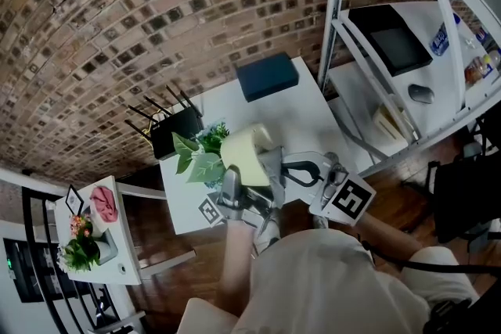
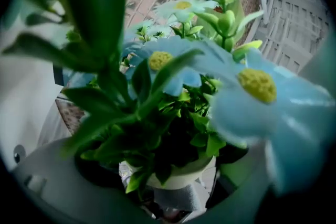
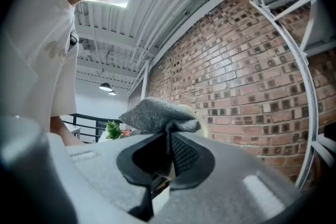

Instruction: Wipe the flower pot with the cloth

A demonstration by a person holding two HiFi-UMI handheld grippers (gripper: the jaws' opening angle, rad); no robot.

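pot (image 1: pixel 247 156): cream, tipped sideways; blue-flowered plant (image 2: pixel 157 107).
left tongs (image 2: pixel 173 183): angled upward, clamped on pot.
right tongs (image 3: pixel 169 148): level, pinching grey cloth (image 3: pixel 156 114).

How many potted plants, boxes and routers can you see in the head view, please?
Potted plants: 2, the held flower pot and a small plant on the side table
Blue box: 1
Black router: 1
Total: 4
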